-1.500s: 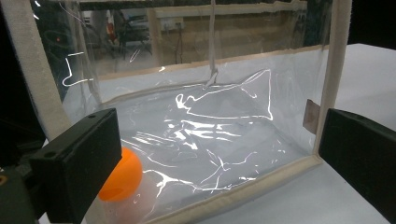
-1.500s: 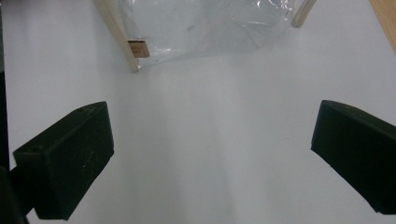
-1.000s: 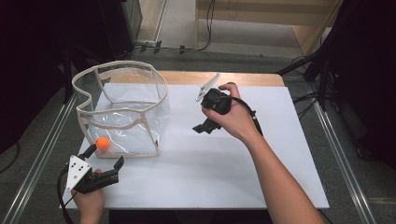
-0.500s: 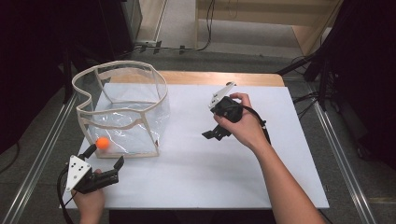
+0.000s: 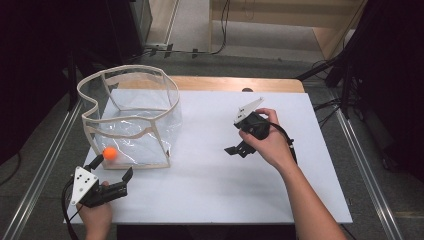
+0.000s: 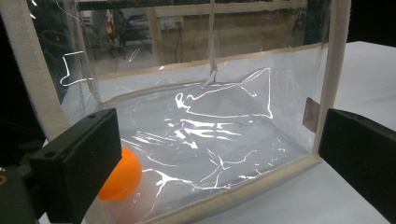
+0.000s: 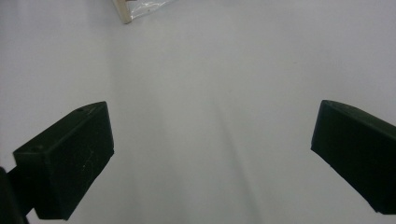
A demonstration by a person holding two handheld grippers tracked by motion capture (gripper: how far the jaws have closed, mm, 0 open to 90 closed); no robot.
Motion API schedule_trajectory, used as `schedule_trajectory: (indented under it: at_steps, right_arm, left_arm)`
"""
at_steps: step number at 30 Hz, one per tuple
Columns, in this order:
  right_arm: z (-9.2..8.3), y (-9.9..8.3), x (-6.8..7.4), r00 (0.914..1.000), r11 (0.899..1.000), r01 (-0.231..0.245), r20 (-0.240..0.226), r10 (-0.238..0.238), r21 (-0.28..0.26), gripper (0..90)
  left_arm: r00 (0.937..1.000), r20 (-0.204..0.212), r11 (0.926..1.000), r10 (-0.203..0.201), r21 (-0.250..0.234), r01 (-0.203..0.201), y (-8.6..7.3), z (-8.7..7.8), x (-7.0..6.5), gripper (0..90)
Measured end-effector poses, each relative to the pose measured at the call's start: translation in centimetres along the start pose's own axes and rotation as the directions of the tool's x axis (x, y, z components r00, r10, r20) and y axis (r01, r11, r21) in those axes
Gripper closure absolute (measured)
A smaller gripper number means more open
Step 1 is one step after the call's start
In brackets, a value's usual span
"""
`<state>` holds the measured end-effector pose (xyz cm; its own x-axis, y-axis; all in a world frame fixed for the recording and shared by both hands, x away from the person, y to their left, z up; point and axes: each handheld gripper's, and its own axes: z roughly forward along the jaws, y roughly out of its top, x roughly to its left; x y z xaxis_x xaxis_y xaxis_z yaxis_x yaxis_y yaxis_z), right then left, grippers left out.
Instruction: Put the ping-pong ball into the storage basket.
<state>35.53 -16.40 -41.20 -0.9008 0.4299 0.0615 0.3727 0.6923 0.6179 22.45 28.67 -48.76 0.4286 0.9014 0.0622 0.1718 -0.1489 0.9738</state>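
The ball (image 5: 110, 153) is plain bright orange, with no pattern. The bag (image 5: 131, 120) is clear plastic, streaked with white glare, and edged all round in cream fabric trim. The table (image 5: 210, 190) has a flat white top with a light wood strip along its far edge. Both the left gripper (image 5: 112, 170) and the right gripper (image 5: 235, 149) are matte black, each topped by a pale grey plate.

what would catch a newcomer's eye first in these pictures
The small bright orange ball stands out, at the near left corner of the clear plastic bag with cream fabric trim, which stands open on the white table. Just before it sits the left gripper, jaws wide apart.
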Motion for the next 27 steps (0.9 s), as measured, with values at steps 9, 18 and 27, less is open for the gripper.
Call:
schedule_trajectory:
  at_steps: [9,18,27]
  right_arm:
    - [-0.5,-2.0,0.0,0.9996,0.999,-0.025,0.011,0.025,-0.035,0.0]
    - [-1.2,-4.0,0.1,0.998,0.995,-0.049,0.035,0.052,-0.085,0.0]
    - [-1.9,-6.4,0.1,0.9939,0.987,-0.088,0.055,0.096,-0.132,0.0]
  left_arm:
    - [1.0,0.0,1.0,-0.001,0.0,0.001,0.0,0.0,0.0,0.1]
    - [1.0,0.0,1.0,-0.001,0.0,0.001,0.0,0.0,0.0,0.1]
    - [1.0,0.0,1.0,0.0,0.001,0.0,0.0,0.0,0.0,0.1]
